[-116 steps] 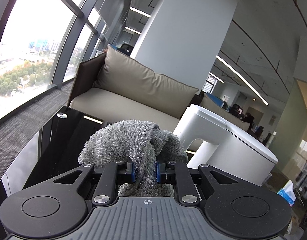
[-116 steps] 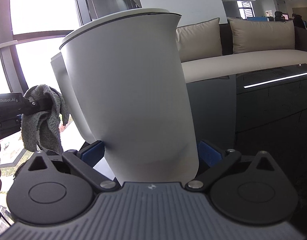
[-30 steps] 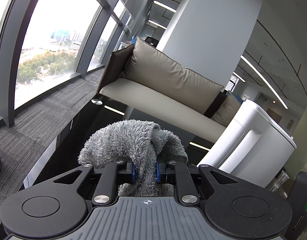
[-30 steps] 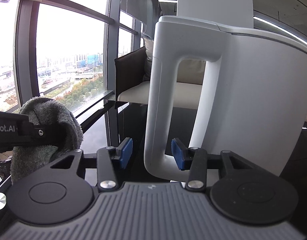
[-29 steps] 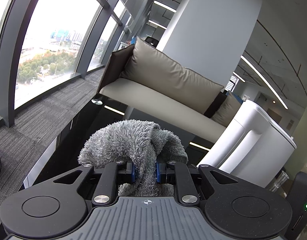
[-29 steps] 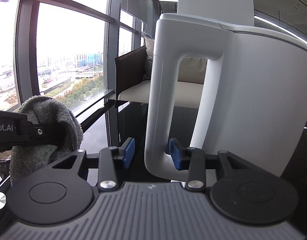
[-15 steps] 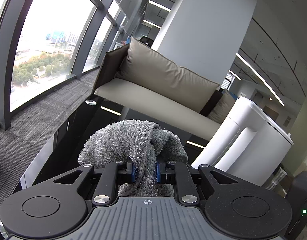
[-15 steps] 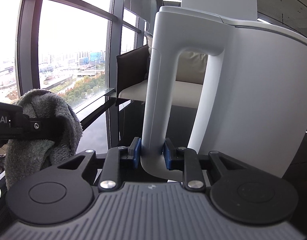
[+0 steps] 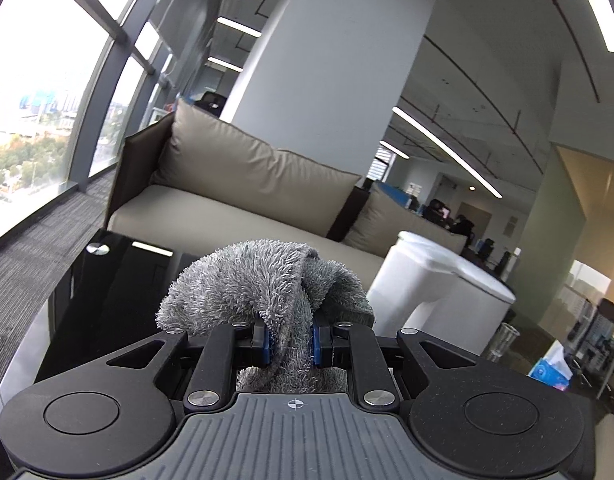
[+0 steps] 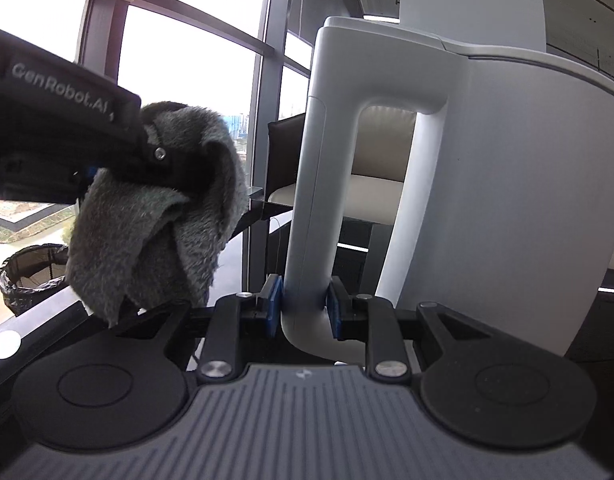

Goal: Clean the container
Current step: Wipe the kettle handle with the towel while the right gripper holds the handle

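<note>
A white kettle-like container (image 10: pixel 507 200) with a loop handle (image 10: pixel 311 220) stands on a glossy black table (image 9: pixel 107 280). My right gripper (image 10: pixel 303 312) is shut on the lower part of the handle. My left gripper (image 9: pixel 289 340) is shut on a bunched grey cloth (image 9: pixel 259 284) and holds it up to the left of the handle. The cloth also shows in the right wrist view (image 10: pixel 159 216), apart from the container. In the left wrist view the container (image 9: pixel 439 296) sits to the right behind the cloth.
A beige sofa (image 9: pixel 247 192) stands behind the table. A clear glass (image 9: pixel 503 340) and a blue tissue pack (image 9: pixel 551 368) sit at the right. A lined bin (image 10: pixel 27 276) stands on the floor by the window. A white pillar (image 9: pixel 327 80) rises behind the sofa.
My right gripper closed from open onto the container's handle. My left gripper with the cloth rose and came closer to the handle.
</note>
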Available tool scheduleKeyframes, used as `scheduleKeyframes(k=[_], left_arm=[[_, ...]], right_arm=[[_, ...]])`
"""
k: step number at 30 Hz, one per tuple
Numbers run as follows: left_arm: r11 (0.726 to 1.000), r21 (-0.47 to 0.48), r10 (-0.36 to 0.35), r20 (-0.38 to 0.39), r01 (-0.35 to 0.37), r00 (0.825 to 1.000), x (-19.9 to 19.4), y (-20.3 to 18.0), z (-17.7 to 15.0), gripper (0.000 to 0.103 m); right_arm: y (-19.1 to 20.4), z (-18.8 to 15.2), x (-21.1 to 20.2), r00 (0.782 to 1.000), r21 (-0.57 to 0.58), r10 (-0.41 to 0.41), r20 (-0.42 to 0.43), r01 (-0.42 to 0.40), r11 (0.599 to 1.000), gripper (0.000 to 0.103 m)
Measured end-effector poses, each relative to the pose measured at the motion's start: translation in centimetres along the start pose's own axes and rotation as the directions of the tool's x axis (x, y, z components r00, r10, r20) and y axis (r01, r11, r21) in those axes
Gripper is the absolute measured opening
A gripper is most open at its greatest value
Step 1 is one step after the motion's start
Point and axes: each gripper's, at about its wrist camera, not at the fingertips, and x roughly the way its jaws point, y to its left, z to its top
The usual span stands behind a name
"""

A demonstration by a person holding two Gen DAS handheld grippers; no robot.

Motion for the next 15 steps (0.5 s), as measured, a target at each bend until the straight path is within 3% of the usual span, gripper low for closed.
scheduleKeyframes(k=[2,5,15], left_arm=[[0.999,0.025,-0.043,0.007,0.043,0.999,0.1,-1.0,0.2,0.016],[0.997,0.064,-0.037,0.013,0.036,0.999,0.6,-2.7,0.2,0.016],[0.996,0.046,-0.078,0.087,0.074,0.993,-0.3,-5.0,0.6,0.016]], right_arm=[[-0.4,-0.2,-0.4,1.000,-0.012,0.023,0.004,-0.023,1.000,0.025],[-0.8,-0.5,-1.2,0.998,-0.041,0.058,0.011,-0.058,0.997,0.026],[-1.6,-1.4,-3.4,0.994,-0.073,0.109,0.028,-0.107,0.992,0.026]])
